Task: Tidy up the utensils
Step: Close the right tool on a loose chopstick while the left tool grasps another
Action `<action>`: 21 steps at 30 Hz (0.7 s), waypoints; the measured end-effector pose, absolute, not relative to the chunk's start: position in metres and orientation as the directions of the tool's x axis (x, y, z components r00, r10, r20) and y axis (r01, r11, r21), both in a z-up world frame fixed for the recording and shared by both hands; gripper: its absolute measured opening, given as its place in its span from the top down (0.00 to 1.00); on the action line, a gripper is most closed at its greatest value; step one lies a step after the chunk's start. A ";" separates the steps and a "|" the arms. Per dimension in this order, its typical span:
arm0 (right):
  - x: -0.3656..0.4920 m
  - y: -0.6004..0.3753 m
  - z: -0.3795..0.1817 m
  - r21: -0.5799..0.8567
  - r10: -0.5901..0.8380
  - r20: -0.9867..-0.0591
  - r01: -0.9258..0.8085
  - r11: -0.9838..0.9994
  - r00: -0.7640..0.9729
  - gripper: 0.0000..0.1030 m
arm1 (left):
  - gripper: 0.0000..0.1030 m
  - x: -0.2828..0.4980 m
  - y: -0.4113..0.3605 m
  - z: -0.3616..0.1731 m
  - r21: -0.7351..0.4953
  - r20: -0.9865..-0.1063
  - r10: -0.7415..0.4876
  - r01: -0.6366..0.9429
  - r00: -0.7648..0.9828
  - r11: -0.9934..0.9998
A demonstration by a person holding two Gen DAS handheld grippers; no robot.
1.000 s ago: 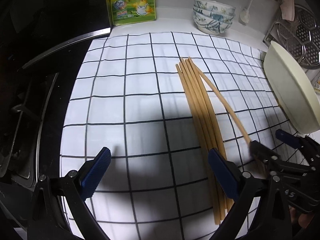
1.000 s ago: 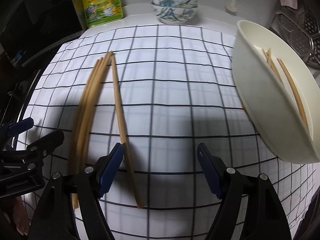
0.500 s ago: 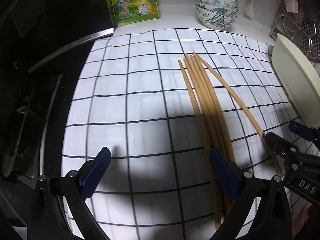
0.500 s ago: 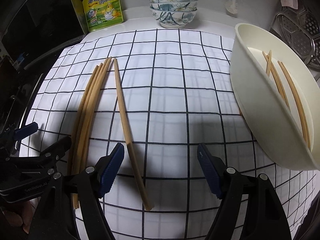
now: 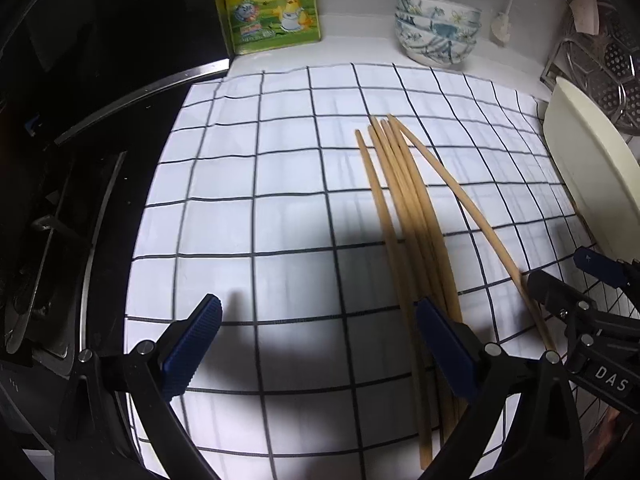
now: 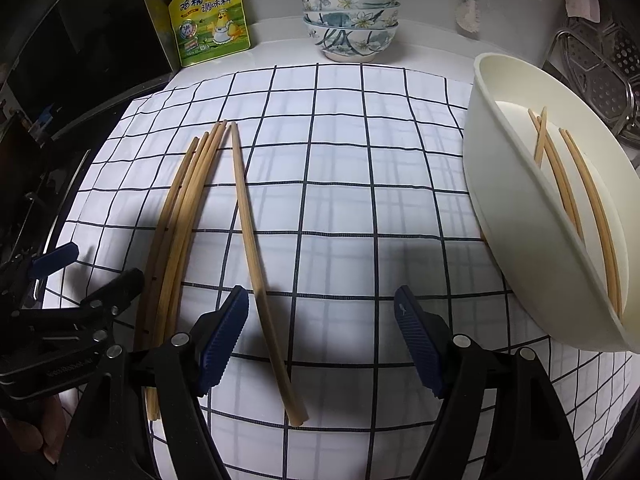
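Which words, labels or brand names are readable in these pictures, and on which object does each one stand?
"鸡精调味料": large characters on the yellow seasoning pouch by the wall.
"太太乐": small green logo at the pouch's top, barely readable.
"DAS": white letters on the right gripper body, left wrist view; the word is cut off.
Pouch fine print: too small.
Embossed text on the left gripper body: too blurred.

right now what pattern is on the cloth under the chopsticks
White with a dark grid of thin lines, on the cloth under the chopsticks; clearest in the right wrist view.
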State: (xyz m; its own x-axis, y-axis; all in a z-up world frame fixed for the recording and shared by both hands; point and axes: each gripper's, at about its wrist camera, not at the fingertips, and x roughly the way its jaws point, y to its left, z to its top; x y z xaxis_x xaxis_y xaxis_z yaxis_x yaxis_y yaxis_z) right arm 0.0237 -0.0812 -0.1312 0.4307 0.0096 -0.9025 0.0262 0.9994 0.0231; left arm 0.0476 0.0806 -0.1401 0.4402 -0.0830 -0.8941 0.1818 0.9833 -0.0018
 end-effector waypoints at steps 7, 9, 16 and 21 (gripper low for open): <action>0.023 -0.080 -0.132 0.030 0.018 -0.902 0.023 0.999 0.432 0.30 | 0.06 0.044 0.083 -0.149 0.023 -0.905 -0.051 0.167 0.422 0.986; 0.024 -0.078 -0.132 0.028 0.019 -0.900 0.014 1.000 0.435 0.30 | 0.06 0.044 0.090 -0.149 0.030 -0.903 -0.038 0.149 0.429 0.988; 0.030 -0.065 -0.138 -0.026 -0.013 -0.896 -0.024 0.999 0.444 0.30 | 0.06 0.056 0.097 -0.150 0.024 -0.900 -0.039 0.138 0.434 0.990; 0.035 -0.059 -0.146 -0.068 -0.039 -0.894 -0.049 0.997 0.446 0.30 | 0.07 0.066 0.094 -0.151 0.000 -0.897 -0.065 0.146 0.438 0.989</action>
